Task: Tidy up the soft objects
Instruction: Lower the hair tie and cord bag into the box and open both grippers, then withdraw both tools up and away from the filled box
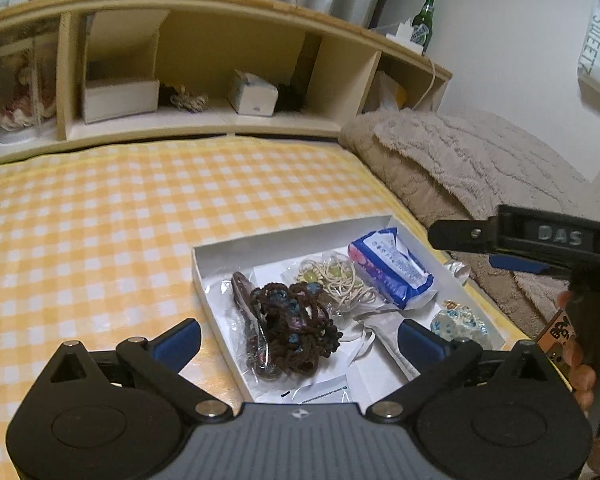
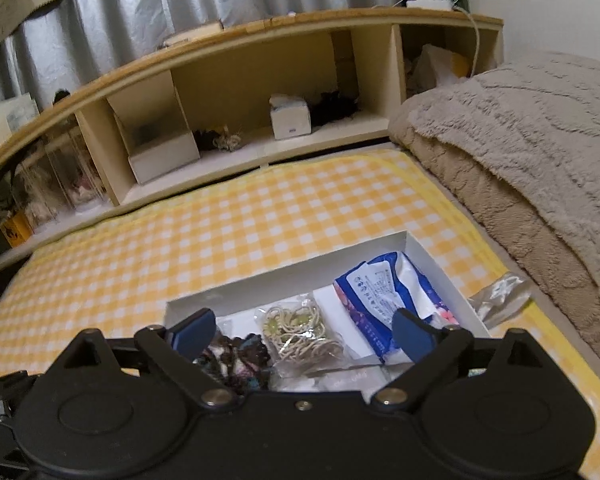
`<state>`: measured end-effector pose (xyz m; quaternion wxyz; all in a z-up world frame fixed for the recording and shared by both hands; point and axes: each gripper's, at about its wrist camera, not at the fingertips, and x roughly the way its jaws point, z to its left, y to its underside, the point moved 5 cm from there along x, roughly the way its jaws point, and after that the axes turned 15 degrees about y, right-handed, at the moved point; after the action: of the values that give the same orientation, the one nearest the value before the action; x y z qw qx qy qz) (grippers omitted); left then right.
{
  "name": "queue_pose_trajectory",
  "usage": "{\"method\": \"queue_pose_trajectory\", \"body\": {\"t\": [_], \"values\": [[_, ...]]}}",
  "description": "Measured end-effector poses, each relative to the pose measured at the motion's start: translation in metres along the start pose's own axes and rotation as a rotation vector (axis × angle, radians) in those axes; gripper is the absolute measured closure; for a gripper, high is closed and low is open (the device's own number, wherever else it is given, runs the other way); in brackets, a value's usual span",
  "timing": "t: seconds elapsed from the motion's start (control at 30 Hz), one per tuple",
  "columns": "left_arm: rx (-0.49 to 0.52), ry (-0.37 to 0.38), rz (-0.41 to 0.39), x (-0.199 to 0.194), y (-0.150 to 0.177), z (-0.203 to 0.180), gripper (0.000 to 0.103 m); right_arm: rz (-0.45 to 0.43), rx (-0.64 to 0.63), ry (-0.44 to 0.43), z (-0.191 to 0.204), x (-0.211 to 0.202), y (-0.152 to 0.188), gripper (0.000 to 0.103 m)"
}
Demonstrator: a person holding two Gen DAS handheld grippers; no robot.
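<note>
A shallow white box [image 1: 204, 270] lies on the yellow checked bed. It holds a dark brown crocheted item in clear wrap [image 1: 296, 328], a bag of cream elastic bands [image 1: 342, 282], a blue and white tissue pack [image 1: 392, 268] and a small blue-patterned bundle [image 1: 460, 324]. My left gripper [image 1: 300, 338] is open and empty, hovering over the crocheted item. My right gripper [image 2: 304, 334] is open and empty above the same box [image 2: 296, 276], over the elastic bands [image 2: 300, 334]; the tissue pack [image 2: 384, 292] lies beside its right finger.
A wooden headboard shelf [image 1: 220, 124] behind the bed holds white boxes, a tissue box [image 1: 252, 94] and dark items. A beige fleece blanket [image 1: 460, 160] is piled at the right. A crumpled clear wrapper [image 2: 500, 296] lies beside the box. A green bottle [image 1: 425, 20] stands on top.
</note>
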<state>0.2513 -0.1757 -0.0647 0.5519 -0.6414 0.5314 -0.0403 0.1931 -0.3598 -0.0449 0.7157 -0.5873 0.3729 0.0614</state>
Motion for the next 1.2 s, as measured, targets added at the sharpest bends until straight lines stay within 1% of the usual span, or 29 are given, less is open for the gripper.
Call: {"method": "queue_pose_trajectory", "body": {"t": [0.13,0.2,0.33,0.47,0.63,0.83,0.93,1.2], "values": [[0.006,-0.019,-0.027,-0.022,-0.001,-0.006,0.0,0.014,0.061,-0.067,-0.002,-0.024,0.002,0.003],[0.016,-0.029,-0.035,-0.031,-0.001,-0.01,0.0,0.009,0.065,-0.077,-0.002,-0.037,0.004,0.002],[0.036,-0.039,-0.053,-0.052,0.002,-0.019,0.0,-0.015,0.04,-0.083,0.001,-0.065,0.009,0.0],[0.047,-0.071,-0.061,-0.071,0.007,-0.026,0.0,-0.052,0.004,-0.087,-0.003,-0.093,0.016,0.0],[0.056,-0.102,-0.107,-0.099,0.012,-0.038,0.0,-0.086,-0.025,-0.103,-0.013,-0.125,0.026,0.0],[0.084,-0.164,-0.157,-0.13,0.021,-0.051,0.0,-0.111,-0.056,-0.105,-0.024,-0.156,0.043,0.0],[0.095,-0.189,-0.177,-0.142,0.029,-0.057,0.0,-0.126,-0.07,-0.087,-0.028,-0.166,0.053,0.0],[0.1,-0.192,-0.18,-0.161,0.056,-0.059,0.0,-0.202,-0.122,-0.012,-0.032,-0.187,0.079,0.0]]}}
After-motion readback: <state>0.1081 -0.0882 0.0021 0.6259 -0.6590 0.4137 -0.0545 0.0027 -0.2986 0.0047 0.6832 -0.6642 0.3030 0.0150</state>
